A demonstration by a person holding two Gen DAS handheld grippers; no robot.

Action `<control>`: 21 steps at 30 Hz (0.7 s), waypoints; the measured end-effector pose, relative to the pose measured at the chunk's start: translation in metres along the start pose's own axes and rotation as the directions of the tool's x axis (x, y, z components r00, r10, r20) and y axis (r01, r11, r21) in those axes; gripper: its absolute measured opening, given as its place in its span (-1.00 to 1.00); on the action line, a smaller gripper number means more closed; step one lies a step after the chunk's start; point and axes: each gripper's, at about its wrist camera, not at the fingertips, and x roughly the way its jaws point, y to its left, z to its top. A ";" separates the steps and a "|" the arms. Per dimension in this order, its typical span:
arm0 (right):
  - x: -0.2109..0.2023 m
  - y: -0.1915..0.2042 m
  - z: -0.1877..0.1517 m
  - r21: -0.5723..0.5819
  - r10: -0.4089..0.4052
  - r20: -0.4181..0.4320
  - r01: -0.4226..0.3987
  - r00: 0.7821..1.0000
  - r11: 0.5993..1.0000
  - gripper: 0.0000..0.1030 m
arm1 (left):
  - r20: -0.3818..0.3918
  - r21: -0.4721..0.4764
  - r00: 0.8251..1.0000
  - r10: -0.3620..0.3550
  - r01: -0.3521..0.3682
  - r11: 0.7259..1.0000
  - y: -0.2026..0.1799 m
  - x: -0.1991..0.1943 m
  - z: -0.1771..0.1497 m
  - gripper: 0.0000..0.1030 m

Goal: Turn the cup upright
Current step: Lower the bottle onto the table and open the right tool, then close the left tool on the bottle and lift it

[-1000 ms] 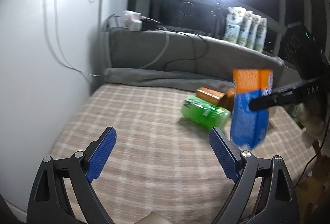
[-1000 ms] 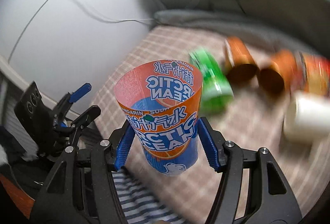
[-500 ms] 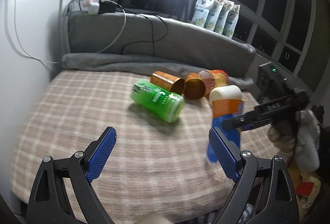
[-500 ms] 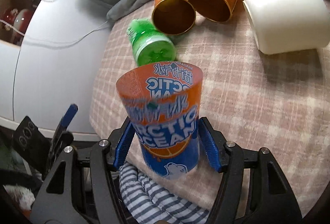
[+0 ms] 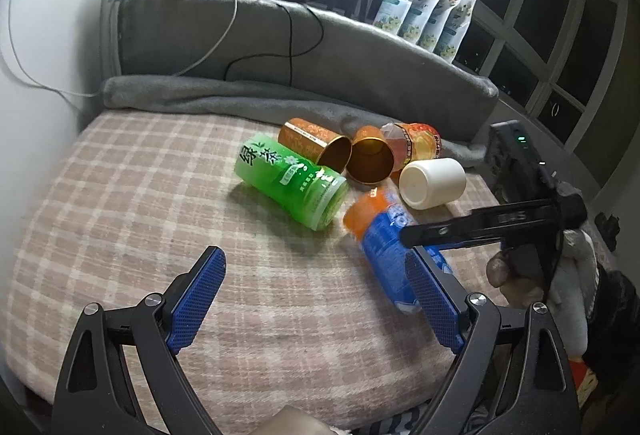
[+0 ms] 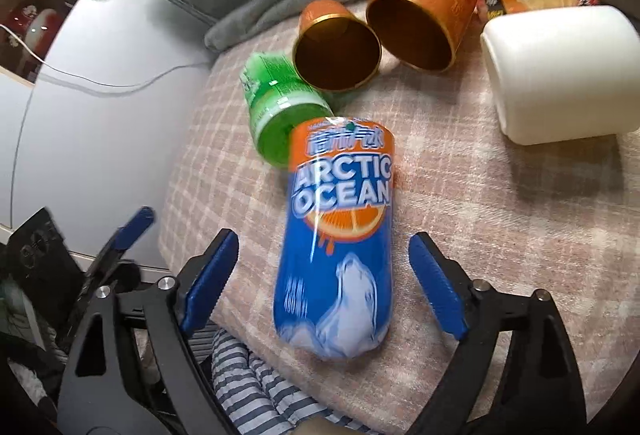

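Observation:
The blue and orange "Arctic Ocean" cup (image 6: 340, 247) is blurred and tilted, between the spread fingers of my right gripper (image 6: 324, 279), which is open and no longer touches it. Its orange end points away from me toward the green cup. In the left wrist view the same cup (image 5: 384, 239) leans over the plaid blanket (image 5: 132, 203), partly behind the right gripper's black arm (image 5: 480, 225). My left gripper (image 5: 316, 299) is open and empty, near the blanket's front edge, to the left of the cup.
A green cup (image 5: 292, 183), two orange cups with gold insides (image 5: 316, 145) (image 5: 370, 159), a white cup (image 5: 432, 183) and an orange juice bottle (image 5: 414, 145) lie on their sides behind. A grey cushion (image 5: 280, 47) with cables backs the blanket. A white wall (image 6: 100, 107) stands at the left.
My right gripper has opened and let go of the Arctic Ocean cup, which now tips over toward the blanket. The left gripper's view has shifted a little; it stays open.

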 end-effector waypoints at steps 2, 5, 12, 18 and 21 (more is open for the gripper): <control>-0.011 0.001 -0.005 -0.015 -0.014 0.036 0.014 0.999 1.000 0.74 | -0.033 -0.016 0.999 -0.022 0.022 1.000 0.000 0.008 0.002 0.77; -0.034 0.009 -0.018 -0.055 -0.049 0.110 0.055 0.993 0.997 0.74 | -0.078 -0.054 0.994 -0.071 0.067 0.996 -0.003 0.018 0.007 0.77; -0.078 0.018 -0.063 -0.081 -0.112 0.270 0.138 0.957 0.987 0.74 | -0.182 -0.249 0.954 -0.238 0.189 0.950 -0.011 0.060 0.024 0.77; -0.106 -0.003 -0.091 -0.009 -0.122 0.339 0.133 0.933 0.991 0.74 | -0.241 -0.458 0.913 -0.328 0.191 0.868 -0.005 0.104 0.026 0.77; -0.113 -0.009 -0.100 0.003 -0.142 0.354 0.151 0.924 0.989 0.74 | -0.253 -0.499 0.913 -0.321 0.162 0.851 -0.005 0.119 0.023 0.74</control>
